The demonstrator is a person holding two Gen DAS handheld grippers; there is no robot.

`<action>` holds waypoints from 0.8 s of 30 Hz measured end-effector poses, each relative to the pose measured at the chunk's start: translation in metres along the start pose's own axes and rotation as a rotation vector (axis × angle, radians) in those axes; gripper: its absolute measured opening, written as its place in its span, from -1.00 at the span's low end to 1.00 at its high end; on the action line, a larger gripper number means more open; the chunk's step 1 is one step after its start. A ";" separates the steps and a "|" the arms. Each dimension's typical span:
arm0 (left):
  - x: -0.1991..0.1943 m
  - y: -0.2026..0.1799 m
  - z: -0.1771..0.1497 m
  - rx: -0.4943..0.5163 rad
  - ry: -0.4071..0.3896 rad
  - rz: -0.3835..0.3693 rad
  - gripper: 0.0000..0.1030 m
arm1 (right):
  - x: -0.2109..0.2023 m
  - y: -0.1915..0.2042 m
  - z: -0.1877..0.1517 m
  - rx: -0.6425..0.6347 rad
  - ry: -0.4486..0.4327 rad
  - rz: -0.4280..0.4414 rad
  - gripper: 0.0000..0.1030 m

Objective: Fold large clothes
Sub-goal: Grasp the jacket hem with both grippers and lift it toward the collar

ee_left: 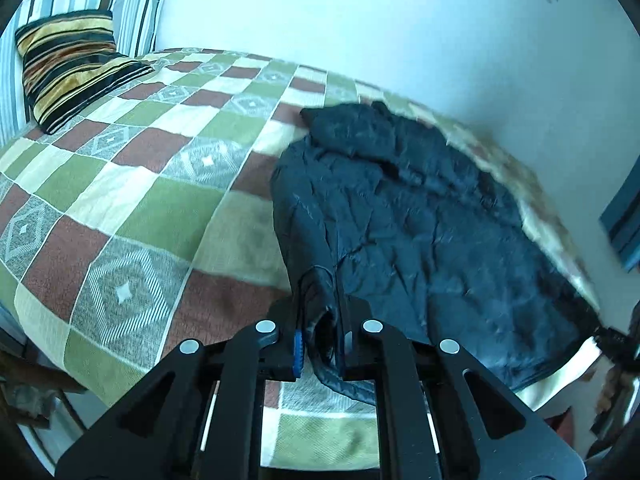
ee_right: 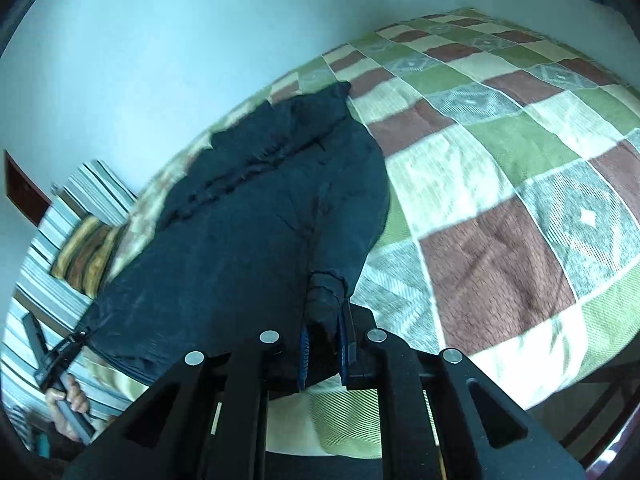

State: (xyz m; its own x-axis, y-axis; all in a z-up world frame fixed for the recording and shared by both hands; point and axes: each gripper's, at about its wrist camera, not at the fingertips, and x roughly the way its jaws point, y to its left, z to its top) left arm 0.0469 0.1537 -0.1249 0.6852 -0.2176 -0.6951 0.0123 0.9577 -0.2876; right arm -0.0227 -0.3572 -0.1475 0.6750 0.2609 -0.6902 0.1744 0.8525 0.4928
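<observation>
Garment: a dark, crinkled jacket (ee_left: 420,216) lies spread on the bed (ee_left: 140,184), along the bed's wall-side edge, its lower hem at the near edge where both tools stand.

Left gripper (ee_left: 320,340): its fingers are closed on a bunched corner of the jacket hem; a fold of dark cloth passes between them and hangs out below. Judged purpose: a firm hold on one hem corner so the cloth can be lifted without slipping.

Right gripper (ee_right: 324,344): its fingers are likewise clamped on a gathered lump of the jacket's hem, seen in the right wrist view. Judged purpose: the matching corner, so that both ends of the hem rise together.

Hand: a hand (ee_right: 68,408) holding a tool handle shows at the lower left of the right wrist view, beside the jacket's other hem corner.

Layout: the collar end (ee_left: 344,116) lies farthest from the tools, toward the middle of the bed; this leaves the hem free to be carried over it.

Bedding: a striped cushion (ee_left: 68,72) sits at the head corner, well apart from the jacket.

Stage: judged early; both corners are gripped, no fold is yet made.

Risk: the slick cloth may slide out of the fingers if the two sides are raised unevenly.
</observation>
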 end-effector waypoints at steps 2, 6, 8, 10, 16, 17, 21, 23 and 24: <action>-0.001 0.000 0.014 -0.024 -0.013 -0.026 -0.79 | 0.000 0.004 0.016 0.013 -0.014 0.054 -0.79; 0.015 -0.006 0.052 -0.029 -0.024 -0.027 -0.79 | 0.007 0.011 0.052 0.032 -0.043 0.107 -0.80; 0.030 -0.011 0.076 -0.030 -0.032 -0.027 -0.79 | 0.018 0.013 0.079 0.039 -0.064 0.126 -0.80; 0.043 -0.014 0.094 -0.034 -0.035 -0.028 -0.79 | 0.033 0.014 0.105 0.050 -0.071 0.135 -0.80; 0.121 -0.018 0.156 -0.066 -0.003 0.005 -0.79 | 0.098 0.013 0.168 0.113 -0.046 0.137 -0.80; 0.137 -0.017 0.163 -0.075 0.011 0.020 -0.79 | 0.113 0.012 0.177 0.120 -0.034 0.124 -0.80; 0.199 -0.006 0.176 -0.102 0.096 0.056 -0.79 | 0.165 0.002 0.196 0.162 0.021 0.078 -0.80; 0.221 -0.004 0.175 -0.096 0.129 0.074 -0.79 | 0.190 -0.008 0.200 0.184 0.055 0.044 -0.80; 0.235 -0.004 0.174 -0.089 0.149 0.084 -0.79 | 0.201 -0.013 0.200 0.195 0.071 0.032 -0.80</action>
State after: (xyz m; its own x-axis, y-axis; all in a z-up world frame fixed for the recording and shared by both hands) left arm 0.3347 0.1319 -0.1724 0.5652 -0.1694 -0.8073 -0.1097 0.9546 -0.2771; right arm 0.2537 -0.4069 -0.1866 0.6310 0.3238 -0.7049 0.2942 0.7409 0.6037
